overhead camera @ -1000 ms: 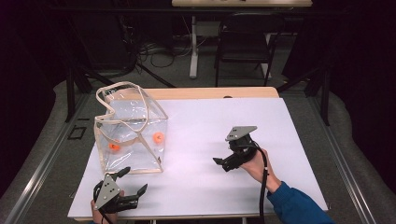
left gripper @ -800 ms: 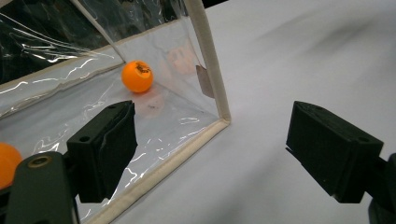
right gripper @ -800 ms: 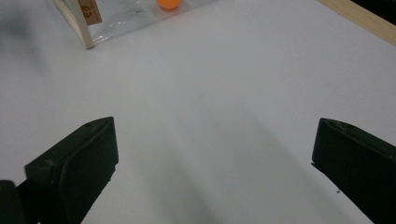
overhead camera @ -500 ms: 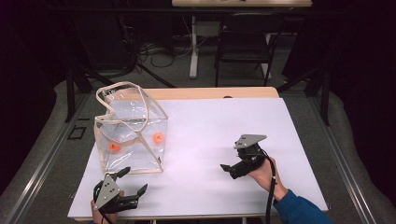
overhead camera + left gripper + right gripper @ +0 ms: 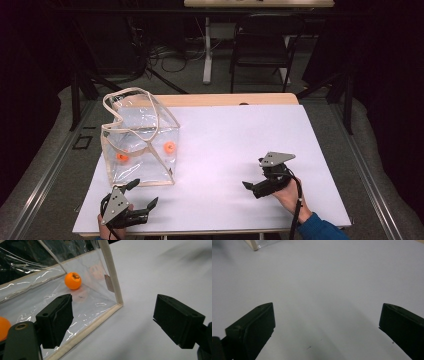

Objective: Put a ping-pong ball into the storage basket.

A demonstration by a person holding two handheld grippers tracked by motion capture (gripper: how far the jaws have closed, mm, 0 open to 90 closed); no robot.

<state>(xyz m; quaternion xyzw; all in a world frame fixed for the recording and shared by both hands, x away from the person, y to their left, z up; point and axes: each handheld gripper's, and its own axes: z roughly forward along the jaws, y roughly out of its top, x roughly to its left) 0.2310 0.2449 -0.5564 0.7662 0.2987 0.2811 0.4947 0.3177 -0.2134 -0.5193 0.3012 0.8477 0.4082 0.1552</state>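
Observation:
A clear plastic bag with beige trim stands on the left of the white table top. Two orange balls lie inside it. My left gripper rests open at the near left edge, just in front of the bag. In the left gripper view the bag's beige corner seam stands between the wide-apart jaws of that gripper, with one orange ball behind the clear wall. My right gripper is open and empty over bare table at the near right, and shows as the right gripper above white surface.
A strip of wooden table edge shows beyond the white sheet. A dark chair and cables sit on the floor behind. The bag's corner shows at the top left of the right gripper view.
My right gripper has drawn back toward the near edge and a little to the right. The left gripper and the bag have stayed put.

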